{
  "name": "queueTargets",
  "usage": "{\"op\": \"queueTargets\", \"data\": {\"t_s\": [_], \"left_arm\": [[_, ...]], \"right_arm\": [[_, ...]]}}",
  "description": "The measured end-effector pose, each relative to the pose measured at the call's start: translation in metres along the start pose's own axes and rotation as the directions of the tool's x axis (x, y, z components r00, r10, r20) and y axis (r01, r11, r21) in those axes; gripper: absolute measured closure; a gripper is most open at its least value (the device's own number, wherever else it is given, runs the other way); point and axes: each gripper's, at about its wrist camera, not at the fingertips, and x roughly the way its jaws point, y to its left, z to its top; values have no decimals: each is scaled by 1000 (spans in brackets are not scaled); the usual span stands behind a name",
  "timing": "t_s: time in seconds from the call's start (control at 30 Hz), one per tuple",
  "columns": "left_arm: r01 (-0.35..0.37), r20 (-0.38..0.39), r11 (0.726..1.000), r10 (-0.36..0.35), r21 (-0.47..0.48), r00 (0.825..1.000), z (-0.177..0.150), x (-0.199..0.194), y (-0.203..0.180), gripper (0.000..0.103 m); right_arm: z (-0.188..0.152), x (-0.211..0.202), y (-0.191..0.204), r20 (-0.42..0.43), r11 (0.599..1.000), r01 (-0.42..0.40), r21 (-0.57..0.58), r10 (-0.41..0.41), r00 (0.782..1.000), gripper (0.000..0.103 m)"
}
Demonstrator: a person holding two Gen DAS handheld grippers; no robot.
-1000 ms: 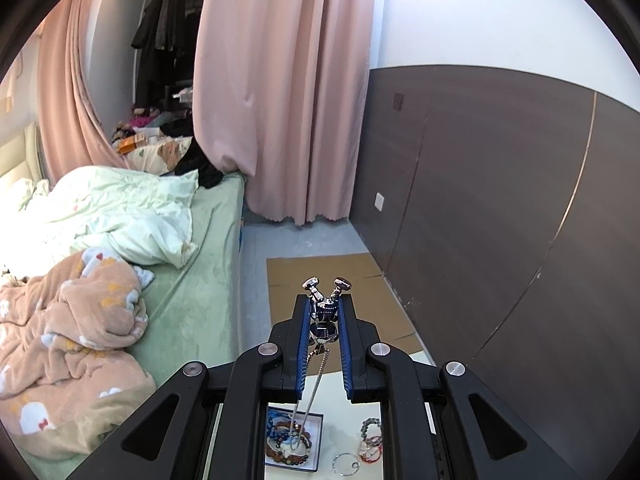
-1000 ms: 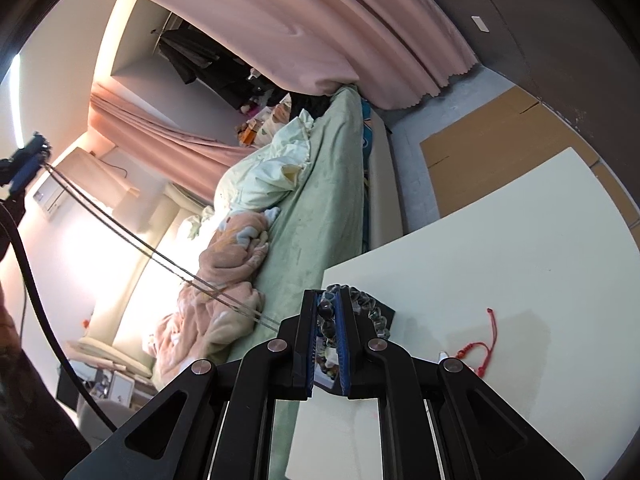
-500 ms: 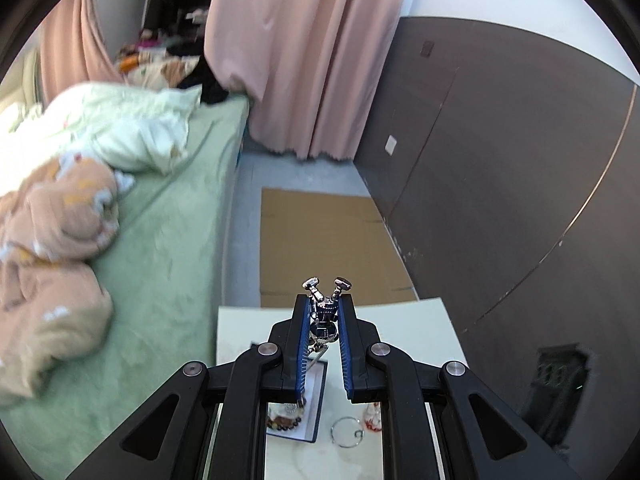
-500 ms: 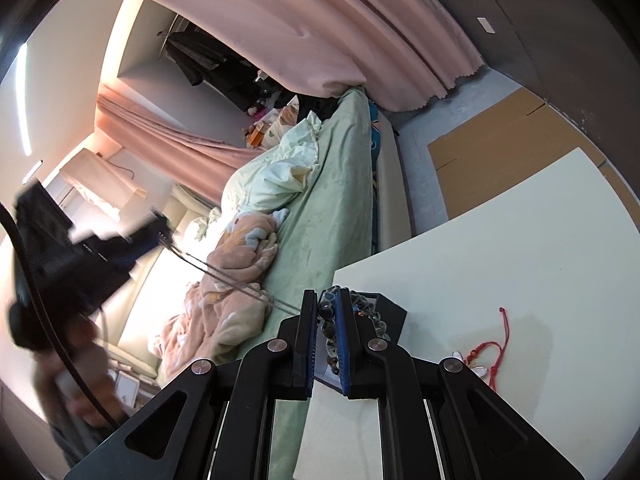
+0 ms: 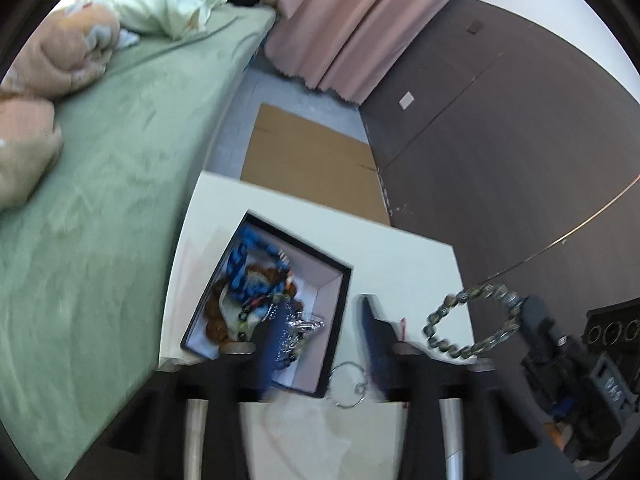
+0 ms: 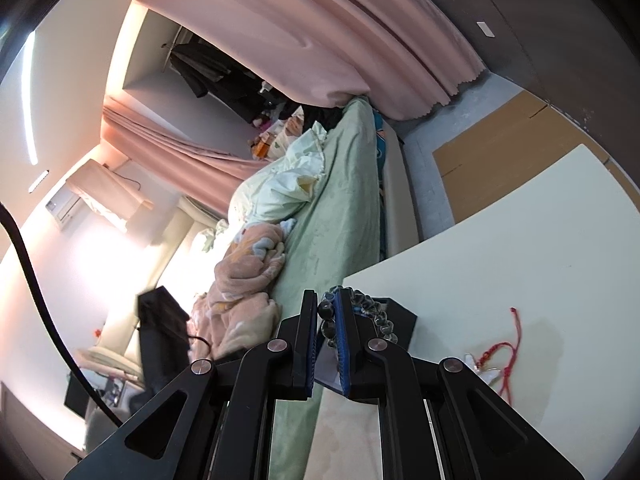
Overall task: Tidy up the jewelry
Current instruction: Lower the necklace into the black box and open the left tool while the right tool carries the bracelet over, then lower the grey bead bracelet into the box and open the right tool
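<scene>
A: Jewelry fills the black box [image 5: 342,276] on the white surface [image 5: 400,252]: blue beads [image 5: 244,258], brown beads [image 5: 218,312] and a silver chain piece [image 5: 298,330] lie in a heap inside it. That is what the left wrist view gives.

B: And the left gripper [image 5: 320,334]?

A: Its fingers [image 5: 370,336] stand wide apart with nothing between them, one over the box, the other over the bare surface. A thin metal ring [image 5: 347,384] lies on the surface just beside the box's near corner.

B: The right wrist view shows none of the box's contents, only one black corner of the box behind the fingers. What it does show is the right gripper [image 6: 327,328], fingers pressed together on a bracelet of dark faceted beads [image 6: 374,314].

A: The left view shows that bracelet [image 5: 468,320] as a whole loop, hanging from the right gripper [image 5: 524,320] above the surface's edge, apart from the box.

B: A red cord [image 6: 514,344] with a pale charm lies on the surface, seen clearly only from the right.

A: Half a second ago the left fingers were closed on the silver chain piece; now they are spread and it rests in the box. The bed [image 5: 120,152] has swung aside.

B: The right grip is unchanged.
</scene>
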Motion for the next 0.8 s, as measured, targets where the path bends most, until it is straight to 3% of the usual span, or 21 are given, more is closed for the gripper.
{"op": "queueTargets", "data": {"t_s": [0.1, 0.27, 0.6, 0.8], "left_arm": [[42, 26, 999, -41, -21, 999, 0, -10, 7, 32], [34, 63, 999, -33, -28, 997, 7, -25, 20, 25], [57, 86, 996, -51, -74, 995, 25, -33, 47, 25], [73, 103, 992, -63, -105, 993, 28, -42, 58, 25]], "right_arm": [[-5, 6, 4, 2, 1000, -2, -14, 2, 1000, 92], [-8, 20, 9, -14, 999, 9, -35, -9, 1000, 92], [-11, 63, 13, -55, 999, 31, -34, -32, 998, 92], [-18, 83, 19, -84, 986, 130, -105, -139, 987, 92]]}}
